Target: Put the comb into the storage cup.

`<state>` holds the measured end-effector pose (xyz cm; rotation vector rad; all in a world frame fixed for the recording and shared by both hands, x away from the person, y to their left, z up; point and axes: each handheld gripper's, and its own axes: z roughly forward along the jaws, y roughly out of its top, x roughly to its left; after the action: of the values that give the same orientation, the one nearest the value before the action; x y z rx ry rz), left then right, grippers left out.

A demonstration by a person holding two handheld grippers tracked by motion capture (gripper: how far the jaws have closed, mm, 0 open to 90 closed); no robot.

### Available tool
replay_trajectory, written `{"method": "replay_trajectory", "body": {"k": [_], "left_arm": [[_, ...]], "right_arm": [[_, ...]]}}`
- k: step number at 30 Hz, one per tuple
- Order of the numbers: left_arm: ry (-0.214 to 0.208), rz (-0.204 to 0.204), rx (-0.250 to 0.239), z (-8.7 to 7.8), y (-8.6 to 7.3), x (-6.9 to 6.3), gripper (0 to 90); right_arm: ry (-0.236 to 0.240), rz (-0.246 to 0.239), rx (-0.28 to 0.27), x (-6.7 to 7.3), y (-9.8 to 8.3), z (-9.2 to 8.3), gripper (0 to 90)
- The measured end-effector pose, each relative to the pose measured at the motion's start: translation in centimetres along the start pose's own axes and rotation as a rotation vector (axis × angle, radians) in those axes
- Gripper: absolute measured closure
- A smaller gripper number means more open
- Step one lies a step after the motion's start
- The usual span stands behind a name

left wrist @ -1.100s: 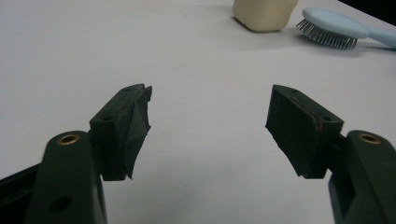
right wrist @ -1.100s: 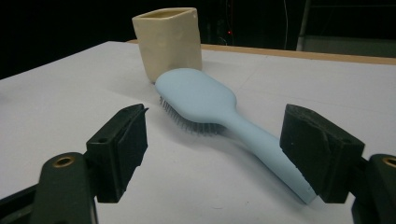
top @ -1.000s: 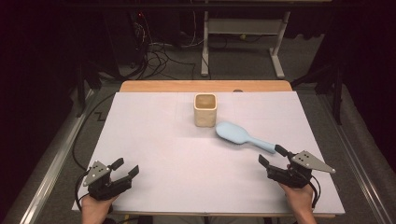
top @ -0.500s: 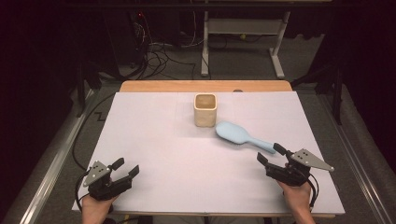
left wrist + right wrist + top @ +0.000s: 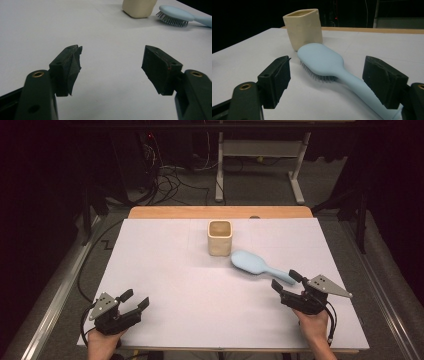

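Note:
A light blue hairbrush [image 5: 252, 262] lies bristles down on the white table cover, right of centre, its handle pointing toward my right hand. My right gripper [image 5: 285, 280] is open, and the handle end lies between its jaws without either pad touching it. In the right gripper view the hairbrush [image 5: 322, 60] runs from the cream cup [image 5: 303, 27] down toward the right jaw, with my right gripper [image 5: 326, 62] straddling it. The cream square cup [image 5: 220, 237] stands upright just behind the brush head. My left gripper [image 5: 135, 298] rests open near the front left corner. Nothing is between the jaws of the left gripper [image 5: 112, 53].
The white cover [image 5: 165, 265] spans the table, with a wooden strip [image 5: 220, 212] showing at the far edge. From the left gripper, the cup [image 5: 138, 7] and hairbrush [image 5: 175, 12] sit far off at upper right. Cables and a desk frame [image 5: 260, 150] lie on the floor behind.
My right gripper has edged slightly forward along the brush handle. The left gripper, the brush and the cup stay where they were.

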<state>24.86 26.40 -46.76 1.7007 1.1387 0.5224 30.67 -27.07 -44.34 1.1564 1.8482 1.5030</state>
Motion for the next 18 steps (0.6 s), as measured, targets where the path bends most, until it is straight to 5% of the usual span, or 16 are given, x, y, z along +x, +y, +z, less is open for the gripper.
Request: {"method": "replay_trajectory", "body": {"k": [18], "left_arm": [[0.011,0.005,-0.007,-0.1,0.0,0.1,31.5]], "right_arm": [[0.014,0.003,0.032,0.2,1.1,2.8,24.1]]}}
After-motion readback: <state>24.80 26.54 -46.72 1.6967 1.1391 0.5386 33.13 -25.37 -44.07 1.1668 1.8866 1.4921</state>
